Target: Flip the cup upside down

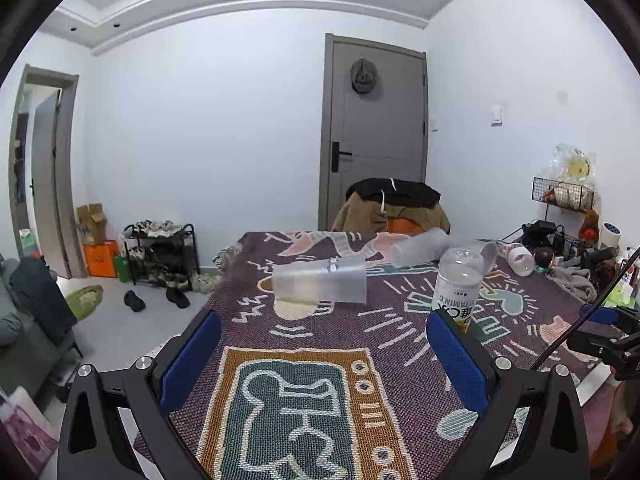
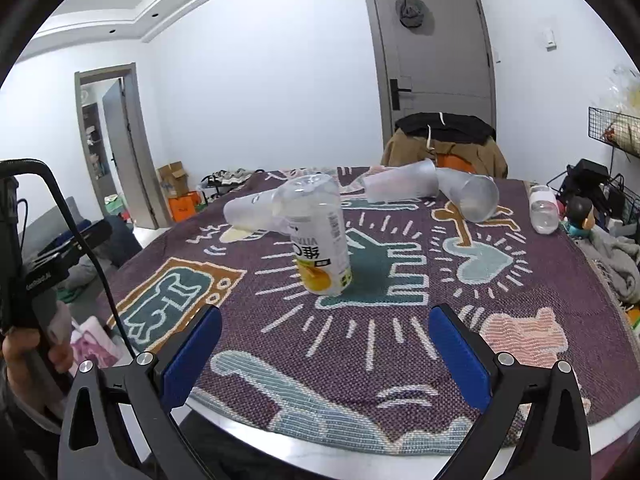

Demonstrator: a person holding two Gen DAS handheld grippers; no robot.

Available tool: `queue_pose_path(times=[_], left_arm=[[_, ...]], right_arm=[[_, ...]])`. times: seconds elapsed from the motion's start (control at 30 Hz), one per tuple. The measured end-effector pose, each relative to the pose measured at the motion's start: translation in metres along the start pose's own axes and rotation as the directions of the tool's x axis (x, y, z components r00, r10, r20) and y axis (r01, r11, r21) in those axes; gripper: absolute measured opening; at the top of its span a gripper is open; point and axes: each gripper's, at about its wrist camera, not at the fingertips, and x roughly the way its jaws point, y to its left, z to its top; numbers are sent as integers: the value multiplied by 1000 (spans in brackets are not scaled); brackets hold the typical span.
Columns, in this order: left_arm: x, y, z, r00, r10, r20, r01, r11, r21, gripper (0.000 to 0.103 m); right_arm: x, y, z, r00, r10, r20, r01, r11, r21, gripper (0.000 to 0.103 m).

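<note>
Right, cup: I see a frosted cup (image 1: 320, 282) lying on its side on the patterned cloth (image 1: 304, 344), well ahead of my left gripper and toward the table's left edge; in the right view the same cup (image 2: 250, 214) lies partly behind the bottle.
Other cups: two more frosted cups (image 2: 400, 186) (image 2: 470, 196) lie on their sides near the far edge, touching each other.
Bottle: a labelled bottle (image 2: 320, 236) stands inverted on its cap end mid-table, ahead of my right gripper; from the left view it (image 1: 460, 284) sits just past the right finger.
Left gripper (image 1: 324, 360): blue-padded fingers (image 1: 192, 356) wide apart, holding nothing, touching nothing, over the cloth.
Right gripper (image 2: 325, 354): fingers (image 2: 460, 354) equally spread, holding nothing, above the near table edge.
Edges: the cloth's left border (image 1: 224, 280) drops to the floor beside the cup; white table rim (image 2: 360, 462) shows under my right gripper.
Room: open cloth between both grippers and the cup.
Far right: a small bottle (image 2: 543, 210) lies beside clutter.
</note>
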Motion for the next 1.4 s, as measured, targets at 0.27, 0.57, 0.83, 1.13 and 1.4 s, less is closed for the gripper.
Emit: queue_pose_path(times=[0.27,0.57,0.83,1.13,1.4], left_arm=[[-1,1,-1,1000,-2,-6,2,1000,-1,103],[2,2,-1,1000,-11,-18,11,1000,-14,103],[4,4,-1,1000,-15,-18,15,1000,-20,103],[4,2,-4,1000,-17,-24,17,1000,-13,103],[3,2,-4,1000,-17,-21,17,1000,-16,103]], right_arm=[[0,1,-2,1000,-9,-4,9,1000,-10,103],[2,-3,-3,1000,-9,-13,9,1000,11,103],[4,-4,-4,1000,-8,-21,8,1000,20,103],[5,-4,-4,1000,-7,-24,7,1000,20,103],[5,-3,-5,1000,-8,-19,8,1000,12,103]])
